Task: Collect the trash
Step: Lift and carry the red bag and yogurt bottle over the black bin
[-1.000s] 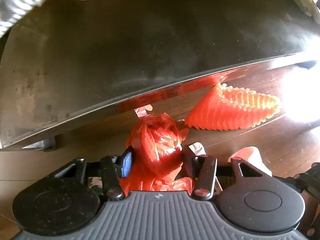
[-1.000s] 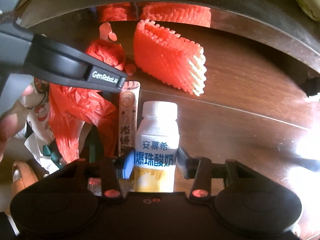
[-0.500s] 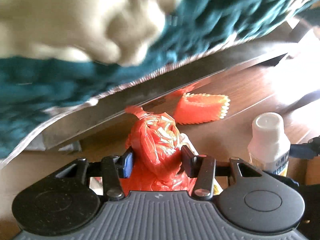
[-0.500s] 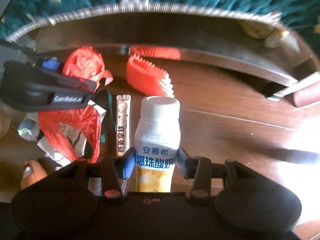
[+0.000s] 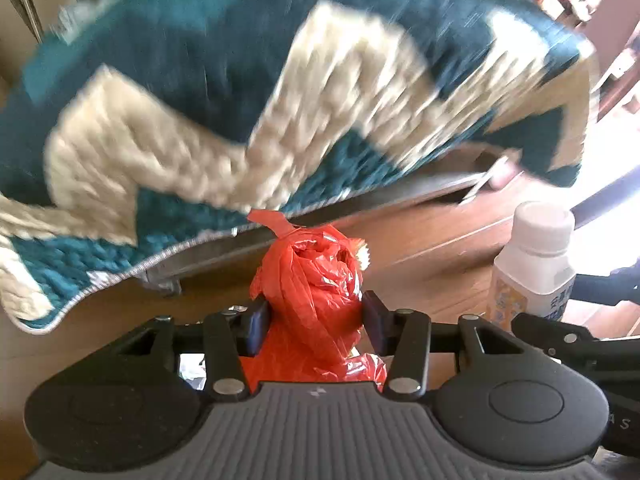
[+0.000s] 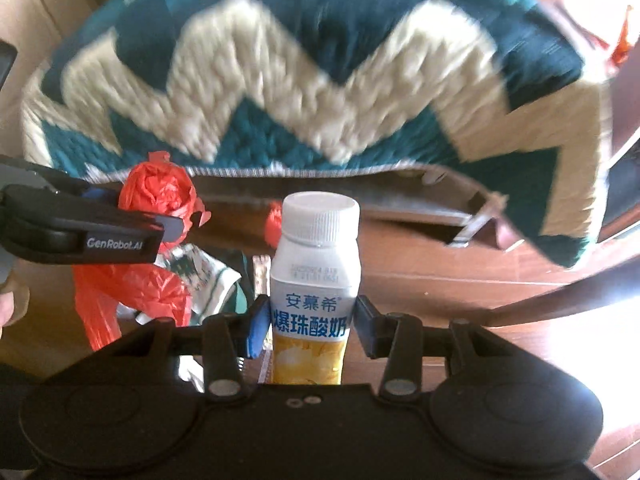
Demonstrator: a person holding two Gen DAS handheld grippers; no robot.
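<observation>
My left gripper [image 5: 314, 318] is shut on the bunched neck of a red plastic bag [image 5: 316, 280]; in the right wrist view the bag [image 6: 132, 300] hangs below that gripper [image 6: 176, 222] with printed wrappers inside. My right gripper [image 6: 310, 324] is shut on a white yogurt drink bottle [image 6: 316, 280] with blue Chinese lettering, held upright. The bottle also shows at the right of the left wrist view [image 5: 536, 260].
A teal and cream zigzag cushion [image 6: 320, 80] sits on a dark seat with a metal edge [image 6: 400, 204] just ahead; it also shows in the left wrist view [image 5: 240, 100]. Below is a brown wooden floor [image 6: 480, 280]. A snack stick packet [image 6: 262, 276] lies behind the bottle.
Both grippers have risen from the floor with their loads. The cushion now fills the upper view, and the red foam net has dropped out of sight.
</observation>
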